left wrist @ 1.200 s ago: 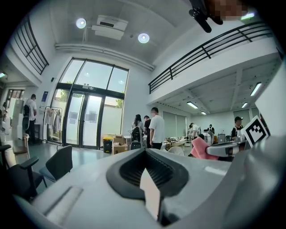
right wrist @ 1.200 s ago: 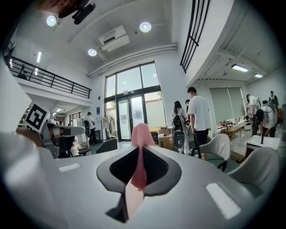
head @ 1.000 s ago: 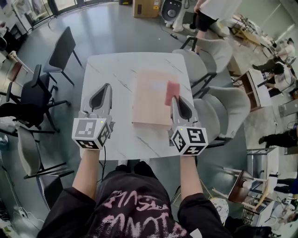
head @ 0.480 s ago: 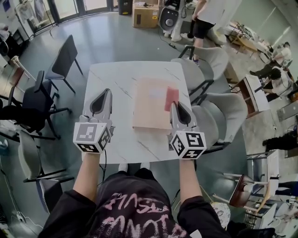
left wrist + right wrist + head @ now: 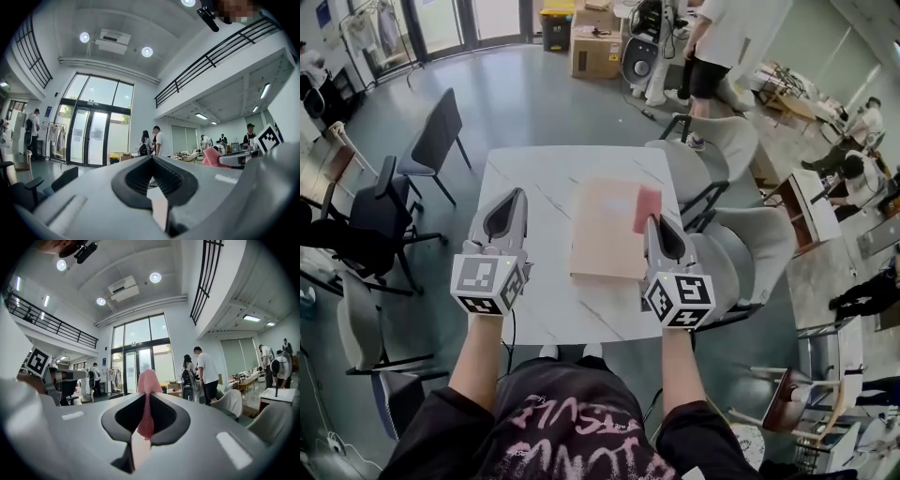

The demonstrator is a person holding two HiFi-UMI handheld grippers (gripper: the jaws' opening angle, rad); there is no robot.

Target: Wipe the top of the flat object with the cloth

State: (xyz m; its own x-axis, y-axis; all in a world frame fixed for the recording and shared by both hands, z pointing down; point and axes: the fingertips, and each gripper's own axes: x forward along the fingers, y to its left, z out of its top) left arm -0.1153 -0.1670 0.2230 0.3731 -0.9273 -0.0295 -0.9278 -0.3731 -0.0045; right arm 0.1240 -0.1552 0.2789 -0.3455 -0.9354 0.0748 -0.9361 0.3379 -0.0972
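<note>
Right tool was pressed together on the pink cloth; in the right gripper view a narrow fold sat between the jaws and the rest stood free beyond the tips. Left tool was closed with nothing in it and hung over the bare left half of the table. The flat board lay on the table's right half, long side running away from me. The cloth was over its far right corner; I could not tell whether it touched the surface. I judged that wiping had not yet begun. Risks noted: the pinch took only a thin strip of cloth, so drag against the board could pull it out of the jaws or bunch it up, leaving the hard tips to scrape the surface. The board looked loose and unheld, so a firm stroke could push it along the table. Its right edge ran near the table's right edge, so a sideways stroke that way could carry it or the cloth over the side. Steadying it with the left tool seemed prudent. Room: table open to the left of the board and beyond it, nothing else on top. Grey chairs stood close along the right side, leaving little margin there.
</note>
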